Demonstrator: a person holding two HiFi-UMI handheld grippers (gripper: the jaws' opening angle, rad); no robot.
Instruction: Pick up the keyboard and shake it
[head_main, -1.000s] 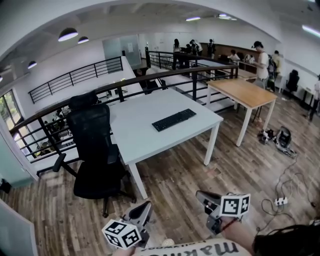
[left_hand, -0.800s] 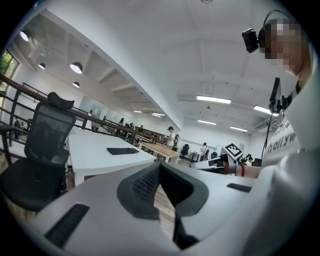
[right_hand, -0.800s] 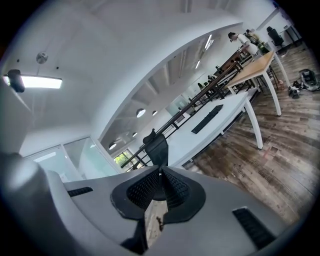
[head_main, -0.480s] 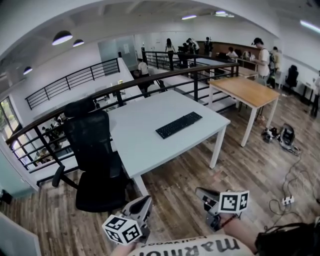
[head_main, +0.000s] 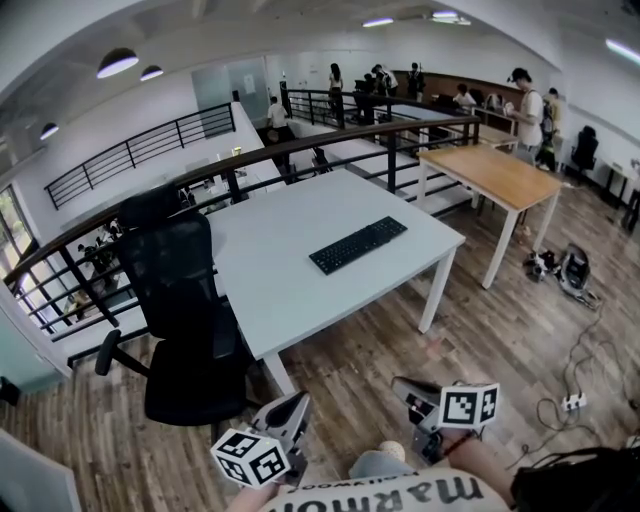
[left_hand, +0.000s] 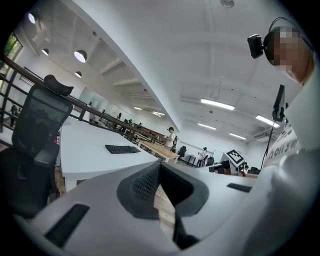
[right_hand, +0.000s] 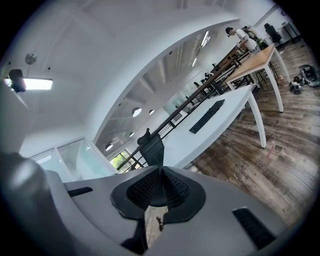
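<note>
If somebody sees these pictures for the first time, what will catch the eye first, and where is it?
The big white table in the middle of the head view, bare except for a black keyboard toward its right side. A black office chair stands at the table's left end. Low in the picture, the left gripper and right gripper hang over the wooden floor, both shut and empty, short of the table.

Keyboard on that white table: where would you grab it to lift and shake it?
Probably best to take the keyboard by its two short ends, left gripper on the left end, right gripper on the right, coming from the near edge of the table. It is long, thin and lies flat, roughly parallel to that edge, so end grips should keep it balanced.
</note>
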